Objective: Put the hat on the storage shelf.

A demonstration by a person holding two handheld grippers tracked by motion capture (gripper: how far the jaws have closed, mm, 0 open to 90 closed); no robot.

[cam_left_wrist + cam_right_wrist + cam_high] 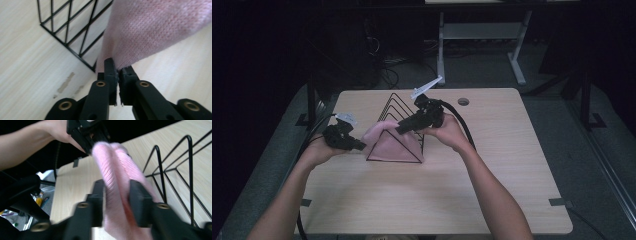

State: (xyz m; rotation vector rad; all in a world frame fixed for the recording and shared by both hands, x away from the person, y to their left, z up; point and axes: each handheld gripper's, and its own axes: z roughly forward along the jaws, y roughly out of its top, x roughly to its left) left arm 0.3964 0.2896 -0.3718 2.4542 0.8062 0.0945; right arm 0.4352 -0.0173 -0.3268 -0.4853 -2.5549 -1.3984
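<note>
A pink knitted cloth (387, 142) hangs over the front of a black wire rack (399, 102) on the wooden table (437, 200). My left gripper (360, 146) comes in from the left, and in the left gripper view its jaws (118, 68) pinch a lower edge of the cloth (155, 27) just off the rack's corner (67, 25). From the right and above, my right gripper (402, 129) reaches over the rack. In the right gripper view a thick fold of the cloth (112, 162) runs between its jaws (116, 192) and touches both pads. Beyond that fold, the left gripper (87, 135) holds the cloth's far end.
The rack's wire triangles (175, 170) stand close beside the right gripper's jaws. A round cable hole (463, 101) sits near the table's far edge. A white-legged desk frame (482, 35) stands on the floor beyond the table. Bare tabletop lies in front of both hands.
</note>
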